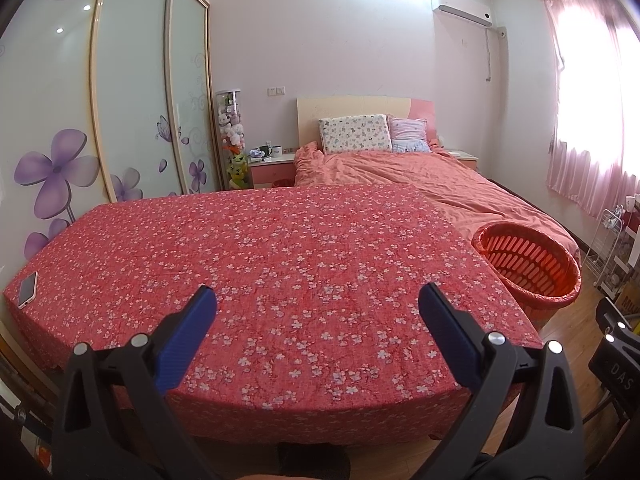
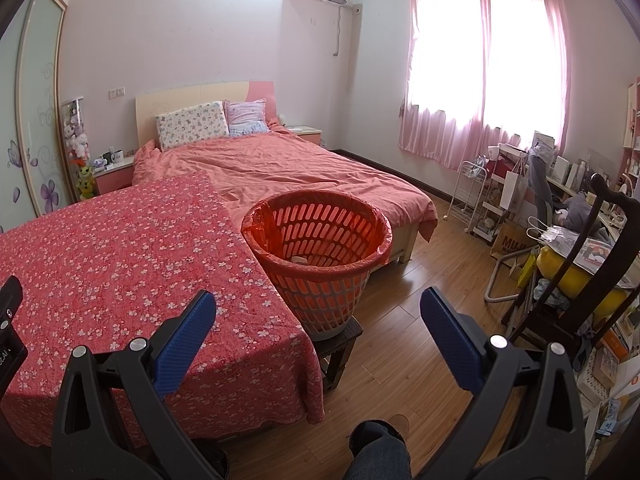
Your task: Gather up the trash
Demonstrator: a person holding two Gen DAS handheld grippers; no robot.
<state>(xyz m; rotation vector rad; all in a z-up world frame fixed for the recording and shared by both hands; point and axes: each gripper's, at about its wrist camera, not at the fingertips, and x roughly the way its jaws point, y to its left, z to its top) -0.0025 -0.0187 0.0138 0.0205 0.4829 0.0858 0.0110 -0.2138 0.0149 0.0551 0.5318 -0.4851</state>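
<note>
An orange slatted basket [image 2: 320, 248] lined with a red bag stands on a small dark stool [image 2: 340, 344] at the right corner of a table under a red floral cloth [image 1: 280, 260]. A pale scrap [image 2: 298, 259] lies at the basket's bottom. The basket [image 1: 528, 264] also shows at the right of the left wrist view. My left gripper [image 1: 318, 300] hovers open over the cloth's near edge with nothing between its blue pads. My right gripper [image 2: 318, 300] is open too, in front of the basket and above the wooden floor. No loose trash shows on the cloth.
A phone [image 1: 27, 290] lies at the table's far left corner. Behind stands a bed [image 2: 280, 168] with an orange cover. A wardrobe [image 1: 132, 100] lines the left wall. A dark chair [image 2: 576, 280], a white rack [image 2: 472, 192] and clutter fill the right side. A person's knee [image 2: 378, 448] is below.
</note>
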